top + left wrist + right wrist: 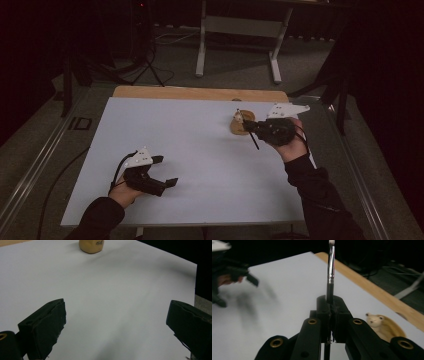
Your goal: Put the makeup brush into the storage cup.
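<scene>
My right gripper (250, 125) is shut on a thin brush (255, 142) above the right part of the white board (200, 145). In the right gripper view the jaws (330, 306) clamp the black handle, and the brush (331, 267), with a silver ferrule and pale tip, sticks out past them. A tan hedgehog-shaped figure (236, 128) sits on the board just beside that gripper, low at the right in the right gripper view (384, 327). My left gripper (167, 170) hovers over the board's near left, open and holding nothing (117, 308). The tan figure (91, 246) lies far ahead of it.
A wooden table edge (200, 93) shows beyond the white board. Behind it on the floor stand a desk's white legs (201, 47) and a dark tripod (148, 65). Metal rails (40, 160) run along both sides of the table. The surroundings are dark.
</scene>
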### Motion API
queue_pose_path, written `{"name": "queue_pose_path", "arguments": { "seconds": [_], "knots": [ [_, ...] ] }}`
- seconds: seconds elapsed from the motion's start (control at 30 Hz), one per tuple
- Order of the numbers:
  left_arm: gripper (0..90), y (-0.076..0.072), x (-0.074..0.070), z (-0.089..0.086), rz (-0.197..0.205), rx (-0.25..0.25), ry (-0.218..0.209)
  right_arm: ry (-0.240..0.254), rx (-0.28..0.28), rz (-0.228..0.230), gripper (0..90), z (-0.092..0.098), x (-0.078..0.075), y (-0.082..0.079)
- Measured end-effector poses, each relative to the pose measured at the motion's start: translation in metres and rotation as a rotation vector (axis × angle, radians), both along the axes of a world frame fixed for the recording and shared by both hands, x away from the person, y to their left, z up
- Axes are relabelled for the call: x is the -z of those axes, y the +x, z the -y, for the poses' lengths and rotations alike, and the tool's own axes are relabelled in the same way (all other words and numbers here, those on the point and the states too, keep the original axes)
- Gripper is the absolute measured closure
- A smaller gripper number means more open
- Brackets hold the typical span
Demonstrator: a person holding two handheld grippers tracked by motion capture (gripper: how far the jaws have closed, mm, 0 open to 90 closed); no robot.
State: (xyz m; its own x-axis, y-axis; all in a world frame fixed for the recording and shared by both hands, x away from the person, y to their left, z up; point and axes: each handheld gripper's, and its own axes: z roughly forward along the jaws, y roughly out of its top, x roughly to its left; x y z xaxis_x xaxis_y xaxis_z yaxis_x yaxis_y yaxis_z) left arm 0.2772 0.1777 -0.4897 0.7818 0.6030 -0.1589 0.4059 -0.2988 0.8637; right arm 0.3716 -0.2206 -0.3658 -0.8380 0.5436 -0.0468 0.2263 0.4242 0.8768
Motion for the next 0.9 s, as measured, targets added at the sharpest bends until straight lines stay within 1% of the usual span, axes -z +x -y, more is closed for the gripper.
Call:
{"name": "queue_pose_path", "arguments": {
  "seconds": [0.03,0.07,0.13,0.17,0.2,0.27,0.37,0.43,0.47,0.5,0.57,0.6,0.67,0.7,0.77,0.9],
  "knots": [
    [3.0,0.000,0.000,0.000,0.000,0.000,0.000,0.000,0.000,0.000,85.8,0.000,0.000,0.000],
    [3.0,-0.002,0.002,-0.003,-0.002,-0.013,-0.015,0.023,0.033,0.025,85.8,0.002,-0.001,0.000],
    [3.0,-0.004,0.004,-0.007,-0.005,-0.026,-0.035,0.050,0.065,0.056,85.8,0.004,-0.003,0.001],
    [3.0,-0.005,0.005,-0.008,-0.001,-0.034,-0.039,0.056,0.079,0.074,85.8,0.005,-0.004,0.001],
    [3.1,-0.006,0.006,-0.009,0.006,-0.039,-0.032,0.070,0.088,0.087,85.8,0.005,-0.005,0.001],
    [3.0,-0.007,0.007,-0.012,0.003,-0.046,-0.040,0.096,0.101,0.104,85.8,0.006,-0.007,0.003],
    [3.1,-0.009,0.010,-0.015,0.005,-0.061,-0.056,0.122,0.120,0.117,85.7,0.007,-0.008,0.005],
    [3.0,-0.009,0.010,-0.015,0.007,-0.064,-0.050,0.130,0.130,0.125,85.7,0.007,-0.008,0.006],
    [3.0,-0.010,0.011,-0.017,0.011,-0.069,-0.059,0.141,0.139,0.135,85.8,0.007,-0.009,0.007],
    [3.0,-0.010,0.011,-0.017,0.011,-0.073,-0.058,0.171,0.152,0.135,85.7,0.008,-0.009,0.009],
    [3.0,-0.010,0.012,-0.019,0.015,-0.083,-0.063,0.196,0.165,0.138,85.8,0.009,-0.010,0.012],
    [3.1,-0.010,0.012,-0.019,0.017,-0.089,-0.062,0.216,0.175,0.138,85.8,0.010,-0.010,0.014],
    [3.0,-0.010,0.013,-0.021,0.017,-0.097,-0.074,0.241,0.181,0.133,85.8,0.011,-0.010,0.017],
    [3.0,-0.010,0.013,-0.022,0.019,-0.099,-0.072,0.245,0.192,0.146,85.7,0.011,-0.010,0.019],
    [3.0,-0.011,0.014,-0.023,0.017,-0.102,-0.077,0.256,0.200,0.147,85.8,0.010,-0.009,0.022],
    [3.1,-0.011,0.016,-0.023,0.017,-0.103,-0.080,0.261,0.216,0.162,85.8,0.009,-0.009,0.026]
  ]
}}
